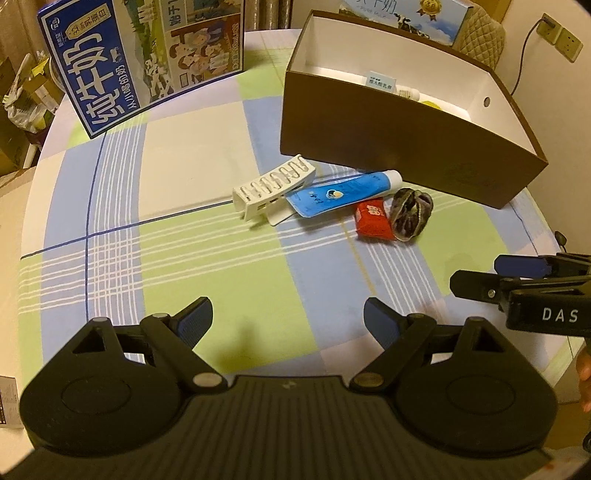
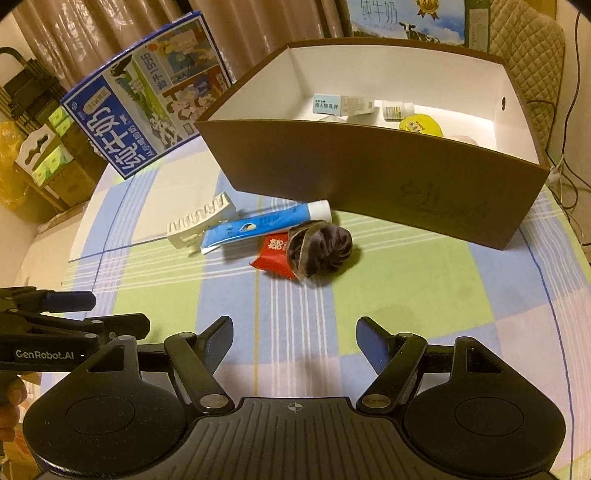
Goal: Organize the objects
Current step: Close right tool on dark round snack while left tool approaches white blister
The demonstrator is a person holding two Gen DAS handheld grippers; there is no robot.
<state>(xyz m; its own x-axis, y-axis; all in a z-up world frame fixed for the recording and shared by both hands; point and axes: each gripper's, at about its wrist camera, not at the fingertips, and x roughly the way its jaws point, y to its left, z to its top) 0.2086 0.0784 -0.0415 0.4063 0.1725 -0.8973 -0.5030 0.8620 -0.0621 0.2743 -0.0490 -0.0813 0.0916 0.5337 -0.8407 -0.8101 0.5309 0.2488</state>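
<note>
A white hair clip [image 1: 273,188] [image 2: 199,221], a blue tube [image 1: 332,194] [image 2: 258,227], a red packet [image 1: 373,218] [image 2: 273,254] and a dark scrunchie [image 1: 412,214] [image 2: 319,254] lie in a row on the checked tablecloth, just in front of a brown open box [image 1: 406,147] [image 2: 369,188]. Inside the box are a small white carton [image 2: 343,105], a small bottle [image 2: 397,110] and a yellow item [image 2: 419,125]. My left gripper [image 1: 288,321] hovers open over the cloth, short of the row. My right gripper [image 2: 295,341] is open too, nearest the scrunchie. Both hold nothing.
A blue milk carton box [image 1: 140,59] [image 2: 147,110] stands at the back left of the round table [image 1: 110,258]. Another milk box [image 2: 406,18] and a quilted chair back [image 2: 532,48] are behind the brown box. Cartons and bags sit on the floor at left [image 2: 48,162].
</note>
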